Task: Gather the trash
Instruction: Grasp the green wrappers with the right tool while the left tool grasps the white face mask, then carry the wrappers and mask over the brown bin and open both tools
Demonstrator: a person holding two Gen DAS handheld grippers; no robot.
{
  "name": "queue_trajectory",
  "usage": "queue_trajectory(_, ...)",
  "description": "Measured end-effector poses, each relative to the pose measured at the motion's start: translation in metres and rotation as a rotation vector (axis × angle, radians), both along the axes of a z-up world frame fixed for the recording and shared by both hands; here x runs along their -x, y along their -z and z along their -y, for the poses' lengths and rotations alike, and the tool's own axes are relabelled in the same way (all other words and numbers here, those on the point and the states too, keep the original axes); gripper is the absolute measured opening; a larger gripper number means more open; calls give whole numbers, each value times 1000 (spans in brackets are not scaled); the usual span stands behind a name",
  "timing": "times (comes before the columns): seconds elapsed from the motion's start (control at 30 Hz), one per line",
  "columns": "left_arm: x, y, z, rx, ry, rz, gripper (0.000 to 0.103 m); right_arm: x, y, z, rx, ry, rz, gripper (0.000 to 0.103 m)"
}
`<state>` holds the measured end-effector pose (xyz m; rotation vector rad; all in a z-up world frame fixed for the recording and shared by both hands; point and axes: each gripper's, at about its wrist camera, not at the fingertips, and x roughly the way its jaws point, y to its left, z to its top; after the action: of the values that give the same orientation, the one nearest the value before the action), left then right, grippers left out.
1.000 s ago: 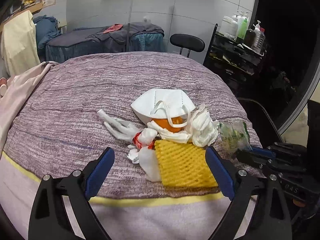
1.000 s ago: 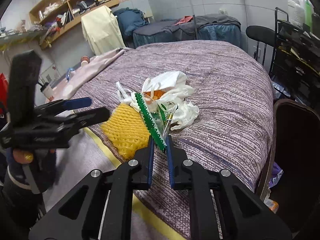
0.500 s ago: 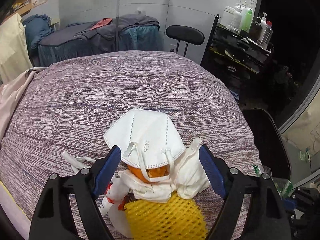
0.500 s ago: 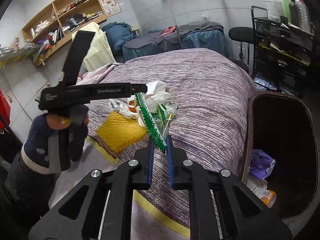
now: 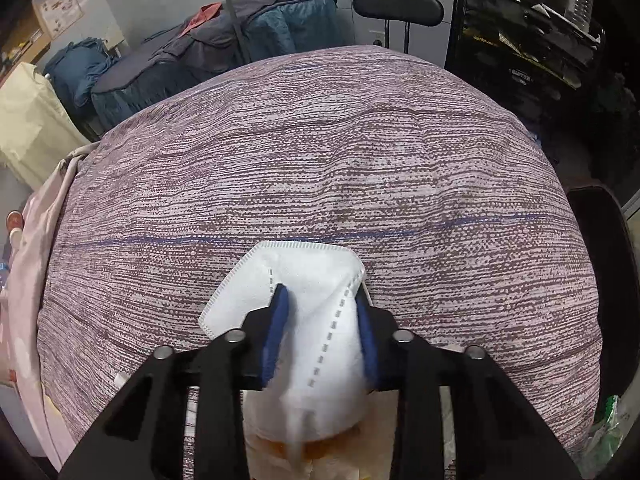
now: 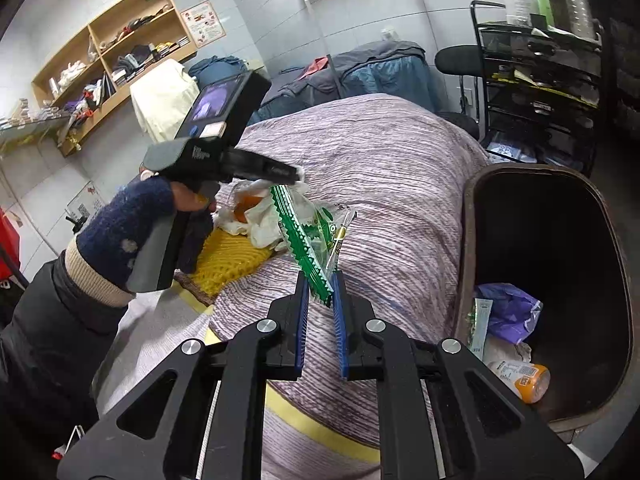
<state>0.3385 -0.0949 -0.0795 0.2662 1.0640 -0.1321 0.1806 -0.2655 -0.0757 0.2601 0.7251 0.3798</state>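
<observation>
**Both grippers busy over the bed, one trash item each**

The surface is a bed with a purple-and-white striped cover (image 5: 360, 168), in a cluttered room: wooden wall shelves (image 6: 108, 52), a black stool (image 5: 398, 4), a black rack with bottles (image 6: 540, 52), a second bed piled with dark blankets (image 5: 248, 36).

The left gripper (image 5: 320, 320) points steeply down at the cover. Its jaws are closing, and the white face mask (image 5: 304, 292) sits between the blue pads, already bunched up by them. The right gripper (image 6: 320, 300) tilts down less, fingers narrow, pinching the green snack wrapper (image 6: 308, 248) by its serrated edge.

Only the right wrist view shows the brown trash bin (image 6: 476, 208) right beside the bed, with a purple bag (image 6: 508, 312) and a small bottle (image 6: 520, 376) inside. It also shows the rest of the pile: yellow foam net (image 6: 232, 260), white tissues, something orange, plus the person's left hand in a navy sleeve (image 6: 120, 236). The left view has the mask close up.
</observation>
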Motion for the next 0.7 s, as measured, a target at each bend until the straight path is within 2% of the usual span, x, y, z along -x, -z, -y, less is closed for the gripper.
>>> queue_trajectory(0.1,8,-14,-6,57,-6,43,17,3,0,9,-16,20,6,13)
queue_trajectory(0.37,48,-84,-32,286,2,198,12,6,2,38,-46,72,19,13)
queue_trajectory(0.57,74,-112,-16,393,51,255,12,11,1,63,-52,135,35,13)
queue_trajectory(0.7,97,-124,6,448,120,280,12,15,-1,79,-40,180,46,13)
